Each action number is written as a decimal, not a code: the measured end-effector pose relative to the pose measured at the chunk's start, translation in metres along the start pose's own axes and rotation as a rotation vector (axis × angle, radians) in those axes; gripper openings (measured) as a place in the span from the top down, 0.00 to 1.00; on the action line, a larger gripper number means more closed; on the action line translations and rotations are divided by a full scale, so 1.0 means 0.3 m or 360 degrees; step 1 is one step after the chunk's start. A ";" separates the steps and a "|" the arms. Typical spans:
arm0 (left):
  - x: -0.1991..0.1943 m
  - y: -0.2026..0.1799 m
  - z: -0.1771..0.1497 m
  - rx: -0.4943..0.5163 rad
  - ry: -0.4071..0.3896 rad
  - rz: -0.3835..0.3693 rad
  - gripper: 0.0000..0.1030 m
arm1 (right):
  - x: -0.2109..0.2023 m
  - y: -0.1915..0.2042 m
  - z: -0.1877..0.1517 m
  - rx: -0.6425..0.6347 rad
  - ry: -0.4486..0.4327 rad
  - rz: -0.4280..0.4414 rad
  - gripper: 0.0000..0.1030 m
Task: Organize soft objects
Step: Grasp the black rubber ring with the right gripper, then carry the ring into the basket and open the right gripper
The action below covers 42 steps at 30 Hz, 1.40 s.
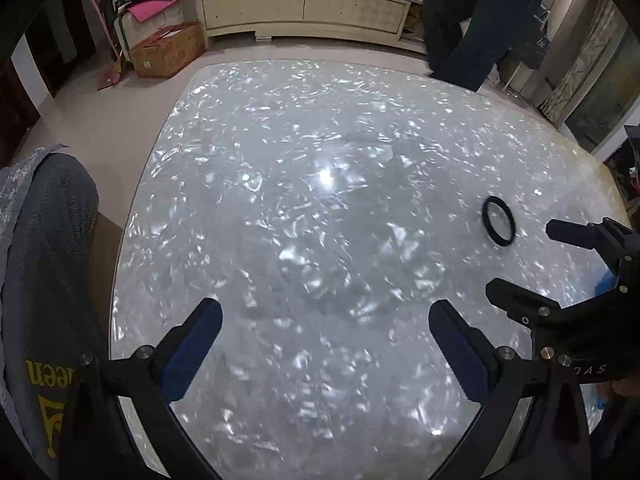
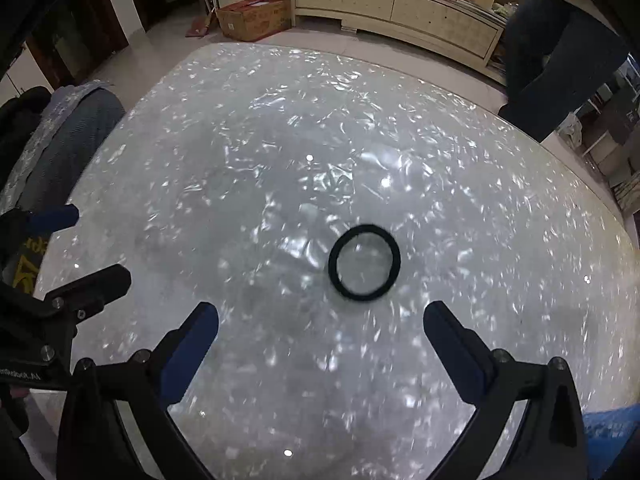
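Overhead, lights glint off the marble table (image 2: 280, 128) beneath a black ring (image 2: 364, 263).

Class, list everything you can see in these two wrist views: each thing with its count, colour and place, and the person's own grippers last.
hair band: one, black, flat on the table ahead of the right gripper
table: one, glossy silver-grey, fills both views
cloth: one, grey with yellow print, draped at the table's left edge
cabinet: one, cream, long and low by the far wall, cluttered top
cardboard box: one, brown, on the floor left of the cabinet
standing person: one, dark trousers, beyond the table's far right
left gripper: one, black with blue pads, open, empty
right gripper: one, black with blue pads, open, empty
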State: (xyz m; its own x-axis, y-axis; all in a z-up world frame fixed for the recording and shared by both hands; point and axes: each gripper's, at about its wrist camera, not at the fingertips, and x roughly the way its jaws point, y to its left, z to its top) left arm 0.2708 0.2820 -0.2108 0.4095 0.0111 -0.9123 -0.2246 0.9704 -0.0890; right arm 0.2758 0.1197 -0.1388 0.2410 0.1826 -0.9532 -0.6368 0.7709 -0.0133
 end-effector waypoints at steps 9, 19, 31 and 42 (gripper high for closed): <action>0.069 -0.015 0.064 0.0058 0.0035 0.0058 0.00 | 0.070 -0.047 0.084 0.0049 0.0102 -0.0003 0.37; 0.072 -0.058 0.086 0.0092 0.0040 0.0037 0.00 | 0.075 -0.100 0.129 0.0026 0.0140 0.0078 0.86; -0.152 -0.193 0.014 0.0208 -0.0043 0.0017 0.00 | -0.155 -0.140 -0.092 0.0096 0.0086 0.0176 0.93; -0.387 -0.471 -0.132 0.0335 -0.0085 -0.0096 0.00 | -0.491 -0.241 -0.308 0.0183 -0.0046 0.0198 0.93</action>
State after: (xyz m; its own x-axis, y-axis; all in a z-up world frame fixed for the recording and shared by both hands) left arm 0.2199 0.1341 -0.1081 0.4639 -0.0411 -0.8849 -0.0113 0.9986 -0.0523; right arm 0.2188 -0.0193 -0.0253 0.1877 0.2971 -0.9362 -0.5752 0.8059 0.1404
